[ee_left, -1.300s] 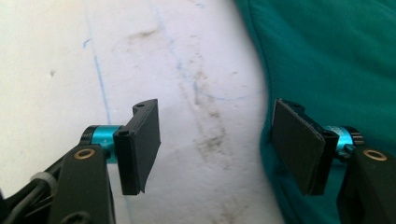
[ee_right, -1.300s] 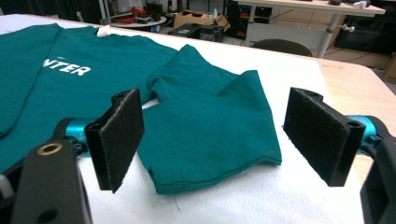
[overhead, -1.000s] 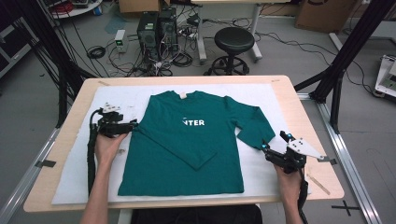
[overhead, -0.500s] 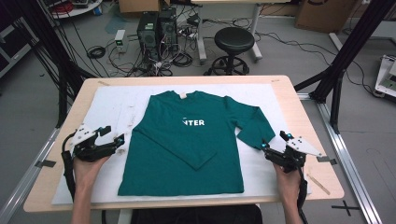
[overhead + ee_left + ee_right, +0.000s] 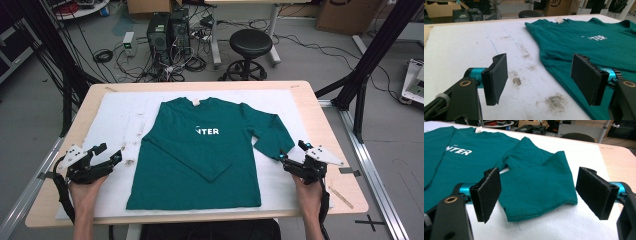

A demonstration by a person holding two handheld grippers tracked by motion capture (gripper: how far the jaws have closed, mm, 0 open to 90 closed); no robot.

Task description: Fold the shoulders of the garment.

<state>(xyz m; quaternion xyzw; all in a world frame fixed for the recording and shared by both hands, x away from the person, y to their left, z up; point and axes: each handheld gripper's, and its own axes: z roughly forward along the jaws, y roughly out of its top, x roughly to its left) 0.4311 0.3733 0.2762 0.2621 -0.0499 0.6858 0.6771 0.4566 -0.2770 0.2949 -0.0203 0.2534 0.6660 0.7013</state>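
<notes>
Behind the wooden bench [image 5: 320, 120] I see a grey floor with a black stool [image 5: 250, 47], computer towers [image 5: 167, 30] and many cables. On the bench lies a white mat [image 5: 115, 115], which has some dirty marks [image 5: 555, 102] on its left part.

On the mat, a green shirt [image 5: 200, 160] is spread flat, with its neck at the far side and white letters [image 5: 210, 131] on the chest. One sleeve is folded across the body of the shirt, toward the near hem. The other sleeve [image 5: 536, 187] goes out to the right and is bent back on itself, and its cuff end lies on the mat.

The left gripper [image 5: 102, 159] is held by a hand at the near left corner, on the mat, just beside the left edge of the shirt but apart from it. Its fingers [image 5: 496, 77] are spread wide and hold nothing; in the left gripper view the shirt edge runs under the right one.

The right gripper [image 5: 294, 152] is at the near right side, and it points to the cuff end of the folded sleeve. Its fingers [image 5: 487, 193] are also released and wide apart, with the sleeve end just beyond them, between the two in the right gripper view. Nothing is grasped.
</notes>
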